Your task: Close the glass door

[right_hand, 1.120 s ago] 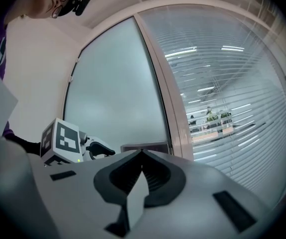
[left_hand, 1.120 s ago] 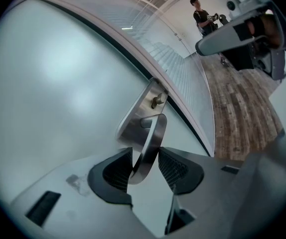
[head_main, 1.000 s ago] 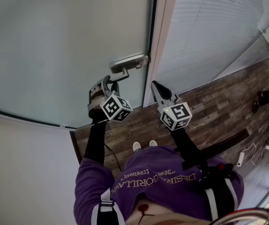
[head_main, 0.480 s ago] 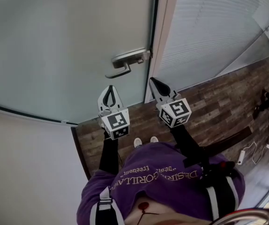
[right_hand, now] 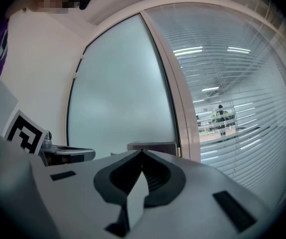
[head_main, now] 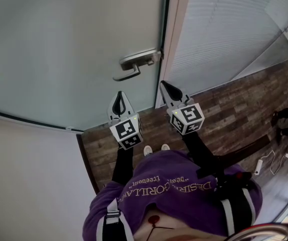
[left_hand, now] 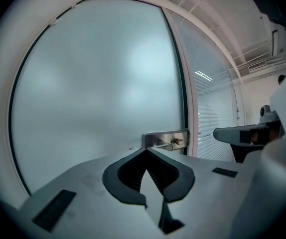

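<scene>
Brown wood-plank floor (head_main: 224,119) spread to the right. White slatted blinds (head_main: 224,29) behind glass, far right. Plain pale wall (head_main: 28,185) at near left. White power strip (head_main: 258,170) with cable lying on the floor, near right. White shoes (head_main: 147,156) near centre.

I'm looking at the glass door (head_main: 74,44), and its pane is showing frosted, matt and smooth, with a soft milky glow. At the glass door's right edge, the handle (head_main: 134,67) is reading as brushed metal with a dull satin sheen. Right of the glass door, the frame (head_main: 173,44) is looking smooth, pale and painted. Beyond it, slatted blinds (head_main: 224,29) are sitting behind clear glass. Below the glass door, the floor (head_main: 224,114) is showing brown wood-grain planks, and the wall (head_main: 28,174) is looking matt white. In front of the glass door, I'm seeing the left gripper (head_main: 119,95) and right gripper (head_main: 164,86) as matt grey plastic with black ribbed pads (left_hand: 156,175), above a purple cloth sweater (head_main: 174,190).
</scene>
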Demonstrator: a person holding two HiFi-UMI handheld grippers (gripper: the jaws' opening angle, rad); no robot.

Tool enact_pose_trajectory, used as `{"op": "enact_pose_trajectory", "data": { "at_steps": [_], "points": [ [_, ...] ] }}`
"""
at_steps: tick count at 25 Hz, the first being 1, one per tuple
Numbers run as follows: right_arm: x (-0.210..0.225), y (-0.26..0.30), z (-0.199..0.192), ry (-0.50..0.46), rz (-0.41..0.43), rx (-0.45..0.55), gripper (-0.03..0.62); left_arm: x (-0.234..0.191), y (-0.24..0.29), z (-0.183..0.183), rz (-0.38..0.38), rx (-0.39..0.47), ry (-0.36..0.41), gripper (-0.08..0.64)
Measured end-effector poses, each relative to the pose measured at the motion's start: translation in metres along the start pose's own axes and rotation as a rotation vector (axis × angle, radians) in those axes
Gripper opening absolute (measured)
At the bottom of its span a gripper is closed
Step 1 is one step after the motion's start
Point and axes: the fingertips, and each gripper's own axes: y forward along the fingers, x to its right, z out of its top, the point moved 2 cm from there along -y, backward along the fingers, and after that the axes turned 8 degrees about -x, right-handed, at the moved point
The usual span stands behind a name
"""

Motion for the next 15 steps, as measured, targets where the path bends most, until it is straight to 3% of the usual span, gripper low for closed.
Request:
{"op": "enact_pose_trajectory", "data": {
  "at_steps": [15],
  "points": [
    [-0.0006, 0.0009, 0.0016, 0.000, -0.015, 0.008, -0.009, 0.0011, 0.0010, -0.0040, -0.013, -0.032, 0.018, 0.002]
  ]
}}
